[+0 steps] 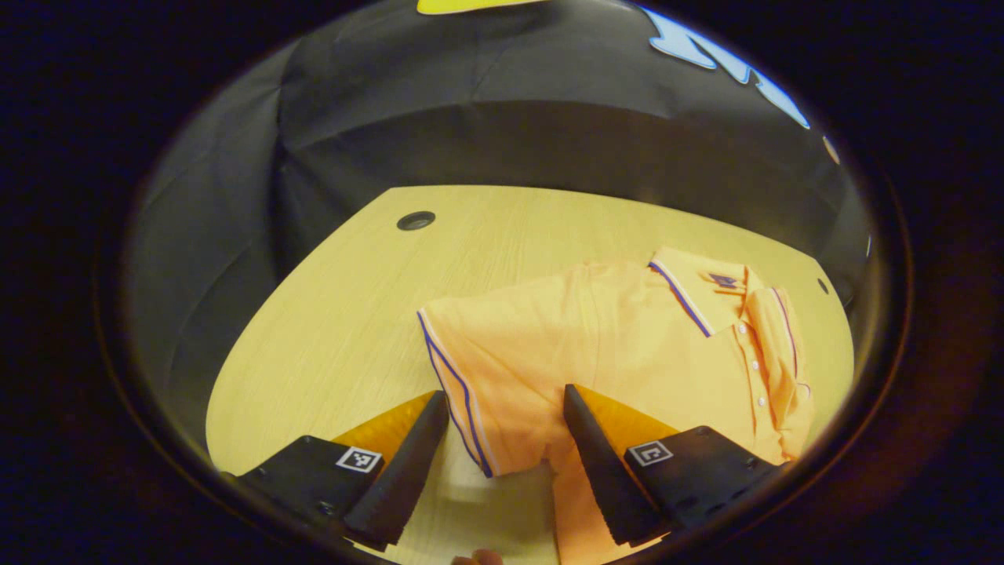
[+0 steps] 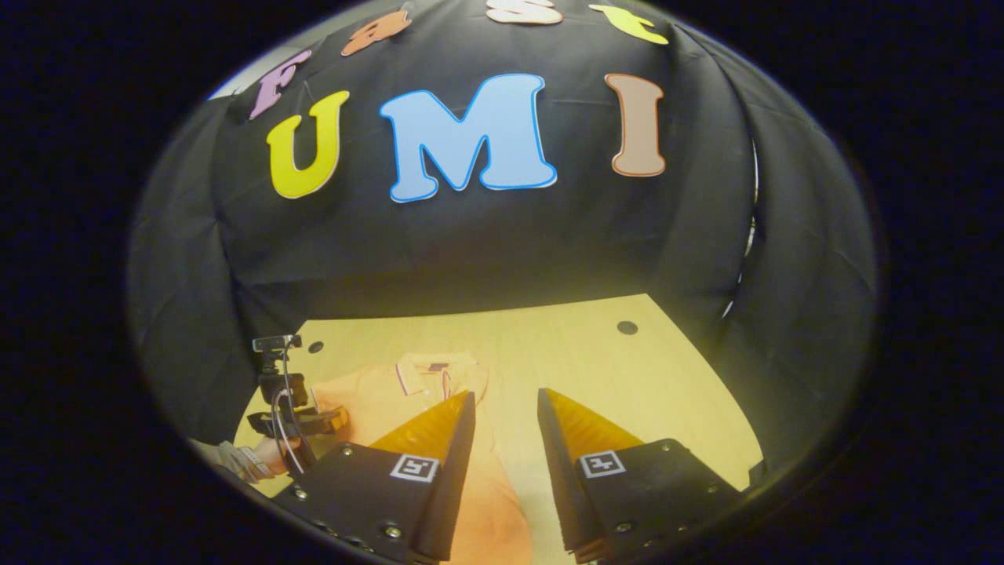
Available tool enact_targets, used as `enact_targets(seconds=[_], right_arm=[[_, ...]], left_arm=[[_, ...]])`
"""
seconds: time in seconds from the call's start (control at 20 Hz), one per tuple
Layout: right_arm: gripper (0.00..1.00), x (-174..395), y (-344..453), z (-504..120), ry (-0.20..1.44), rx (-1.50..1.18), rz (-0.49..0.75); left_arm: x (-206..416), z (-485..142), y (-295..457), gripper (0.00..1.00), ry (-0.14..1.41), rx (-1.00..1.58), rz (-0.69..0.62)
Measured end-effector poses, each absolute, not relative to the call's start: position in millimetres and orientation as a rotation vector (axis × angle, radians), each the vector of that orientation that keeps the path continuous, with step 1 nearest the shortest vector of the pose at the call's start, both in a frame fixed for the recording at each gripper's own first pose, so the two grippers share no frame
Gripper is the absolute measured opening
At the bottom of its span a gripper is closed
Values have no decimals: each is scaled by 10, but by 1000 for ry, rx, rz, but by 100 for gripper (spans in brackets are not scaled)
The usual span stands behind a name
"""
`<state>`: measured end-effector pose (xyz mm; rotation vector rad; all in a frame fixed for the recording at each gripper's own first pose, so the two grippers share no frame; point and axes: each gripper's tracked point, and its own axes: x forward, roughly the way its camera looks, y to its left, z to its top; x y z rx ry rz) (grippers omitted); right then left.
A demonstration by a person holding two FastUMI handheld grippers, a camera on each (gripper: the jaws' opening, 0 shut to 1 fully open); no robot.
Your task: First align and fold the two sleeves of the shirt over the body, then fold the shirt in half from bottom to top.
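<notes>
Both pairs of jaws stand apart, gripping nothing. The wooden table (image 1: 329, 314) carries the orange polo shirt (image 1: 627, 345), lying flat, collar (image 1: 690, 294) toward the far edge. The left gripper (image 1: 506, 408) hovers over the striped sleeve (image 1: 463, 392); the right gripper (image 2: 506, 408) hangs above the shirt's body.

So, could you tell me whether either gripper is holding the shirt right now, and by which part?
Nothing is held. The left gripper is open astride the shirt's striped sleeve hem; the right gripper is open above it.
</notes>
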<state>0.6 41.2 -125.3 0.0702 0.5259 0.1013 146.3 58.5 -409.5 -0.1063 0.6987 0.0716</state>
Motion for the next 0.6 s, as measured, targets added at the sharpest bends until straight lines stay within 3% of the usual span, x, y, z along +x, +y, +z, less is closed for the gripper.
enact_targets(seconds=[0.15,0.4,0.5,0.55,0.6], right_arm=[[51,-30,396,-1296,546,83,90],[51,-80,317,-1378,569,89,78],[51,-80,298,-1388,570,99,73],[56,-85,284,-1387,570,104,69],[51,-90,267,-1411,571,107,66]], left_arm=[[1499,-4103,509,99,693,-112,80],[1535,-4086,423,27,676,-131,115],[1535,-4079,410,19,673,-139,124],[1533,-4080,411,19,678,-133,123],[1531,-4077,406,19,680,-122,124]])
